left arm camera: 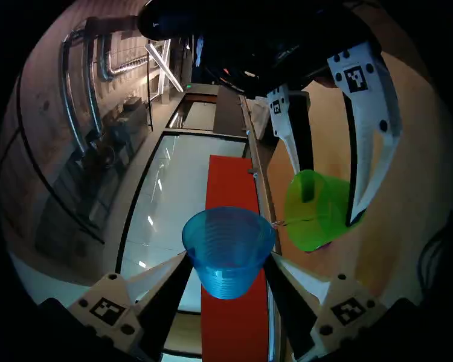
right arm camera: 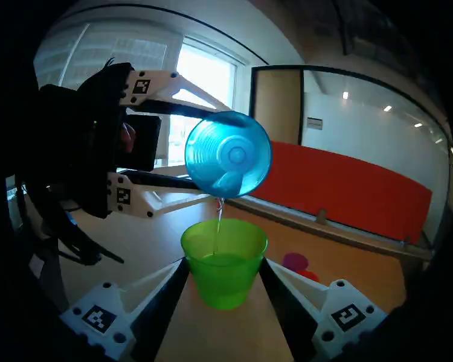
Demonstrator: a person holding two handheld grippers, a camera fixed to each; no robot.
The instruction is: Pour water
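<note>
Blue plastic up high! The blue cup point(right arm camera: 228, 154) sat tipped right over on its side, its base turned towards the right gripper view. The left gripper point(left arm camera: 228, 256) had it pinched between both fingers, jaws closed in just to the width of the cup wall. And there it was: a thin thread of water point(right arm camera: 218, 220) ran from the blue rim straight down into the green cup point(right arm camera: 226, 283) just beneath. The green cup stood upright with a shallow pool already inside, clamped by the right gripper point(right arm camera: 225, 265), a finger pressed on either side. The two cups were near each other but apart, blue above, green below. Under them lay the wooden table point(right arm camera: 226, 338); whether the green cup stood on it or hung just above, I could not tell. Far off ran a red wall panel point(right arm camera: 347, 187), with a bright window point(right arm camera: 205, 78) to its left. A small purple thing point(right arm camera: 296, 260) lay on the table to the right (too blurred to name).
</note>
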